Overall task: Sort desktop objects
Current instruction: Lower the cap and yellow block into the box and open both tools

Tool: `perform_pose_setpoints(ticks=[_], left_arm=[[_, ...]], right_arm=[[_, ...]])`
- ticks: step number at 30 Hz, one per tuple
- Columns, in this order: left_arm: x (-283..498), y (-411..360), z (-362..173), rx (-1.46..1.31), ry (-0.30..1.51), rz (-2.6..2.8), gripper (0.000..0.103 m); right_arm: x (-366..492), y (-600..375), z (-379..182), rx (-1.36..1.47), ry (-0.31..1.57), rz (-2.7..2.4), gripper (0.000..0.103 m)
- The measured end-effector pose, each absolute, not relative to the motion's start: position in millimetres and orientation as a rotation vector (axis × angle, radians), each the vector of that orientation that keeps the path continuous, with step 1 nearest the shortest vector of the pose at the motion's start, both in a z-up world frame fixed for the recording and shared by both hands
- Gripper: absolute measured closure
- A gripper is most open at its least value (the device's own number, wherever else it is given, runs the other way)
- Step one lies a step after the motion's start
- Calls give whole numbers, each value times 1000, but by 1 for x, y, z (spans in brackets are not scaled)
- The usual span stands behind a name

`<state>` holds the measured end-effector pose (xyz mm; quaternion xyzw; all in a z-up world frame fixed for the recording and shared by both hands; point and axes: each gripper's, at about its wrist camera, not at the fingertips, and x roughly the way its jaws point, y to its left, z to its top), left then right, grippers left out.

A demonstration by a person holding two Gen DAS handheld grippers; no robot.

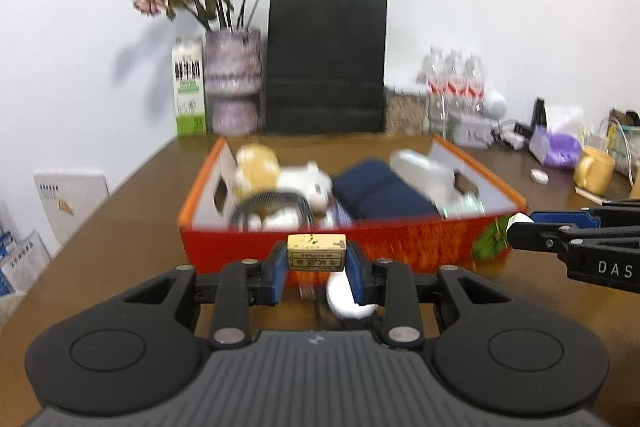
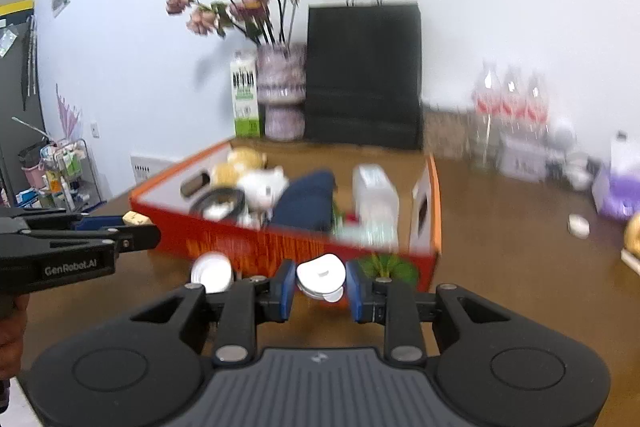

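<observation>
My left gripper [image 1: 317, 261] is shut on a small yellow block with dark print [image 1: 317, 252], held just in front of the red-orange box [image 1: 248, 249]. My right gripper [image 2: 321, 285] is shut on a white round clip-like piece [image 2: 320, 275], also near the box's front wall [image 2: 280, 247]. The box holds a plush toy [image 1: 308, 183], a dark blue pouch [image 1: 380, 191], a black cable coil [image 1: 272, 207] and a white packet [image 1: 424, 173]. A white round lid [image 2: 212, 272] lies on the brown table [image 2: 500, 259] below the left gripper [image 2: 132, 223]. The right gripper's tip [image 1: 520, 223] shows at the left wrist view's right edge.
Behind the box stand a vase of dried flowers [image 1: 234, 83], a green-white carton [image 1: 188, 91], a black paper bag [image 1: 326, 61] and water bottles [image 1: 456, 79]. At the right lie a purple tissue pack [image 1: 556, 147], a yellow mug [image 1: 596, 169] and a small white case [image 2: 579, 225].
</observation>
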<state>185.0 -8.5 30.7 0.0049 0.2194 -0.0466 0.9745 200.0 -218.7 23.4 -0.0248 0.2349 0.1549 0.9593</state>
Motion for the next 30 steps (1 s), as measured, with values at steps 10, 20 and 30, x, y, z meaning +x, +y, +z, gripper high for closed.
perform_pose_setpoints(ticks=[10,20,30], left_arm=[[249,5,49,-24,387,-67,72],[306,15,15,-33,479,-50,72],[310,11,2,6,495,-47,46]], right_arm=[[273,-209,41,-30,462,240,77],[336,-214,4,4,578,189,77],[336,-222,-9,39,572,199,66]])
